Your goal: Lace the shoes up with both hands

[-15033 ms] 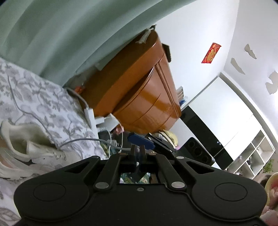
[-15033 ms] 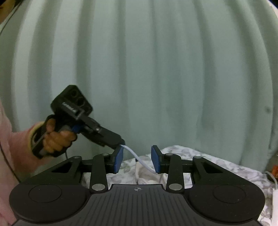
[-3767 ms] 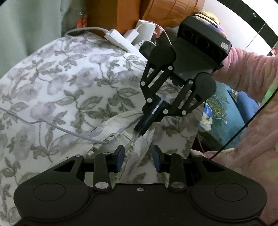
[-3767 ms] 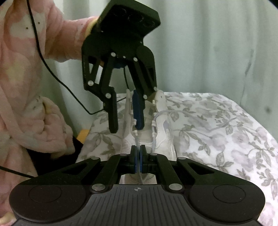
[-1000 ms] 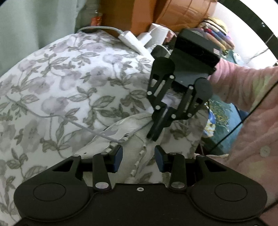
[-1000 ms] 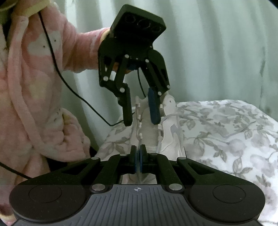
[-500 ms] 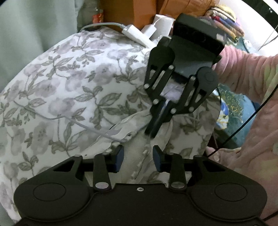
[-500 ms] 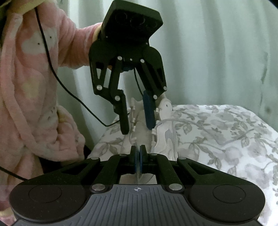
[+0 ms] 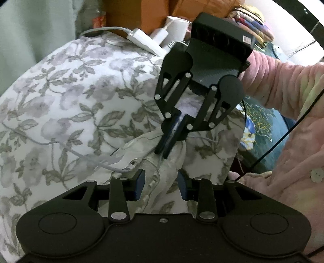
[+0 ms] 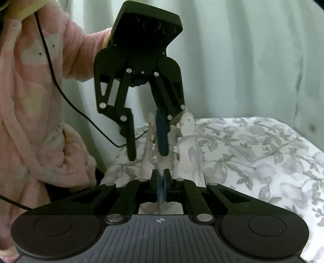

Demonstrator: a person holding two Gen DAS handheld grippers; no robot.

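Between the half-open jaws of the left gripper point(image 9: 160, 187), touching neither pad, runs the eyelet row of the white sneaker point(image 9: 154, 161), which lies on the floral bed cover point(image 9: 66, 97); its long axis runs straight ahead from them, toward the right gripper point(image 9: 165, 151); those jaws, pinched shut on the thin lace point(image 10: 159, 199), sit nearer the toe, apparently.

floral grey-leaf bedspread point(image 9: 81, 85), pale green curtain point(image 10: 243, 60) behind it, white charger block point(image 9: 141, 39) with cable at bed edge, orange-brown wooden cabinet point(image 9: 145, 14), folded clothes stack point(image 9: 251, 22)
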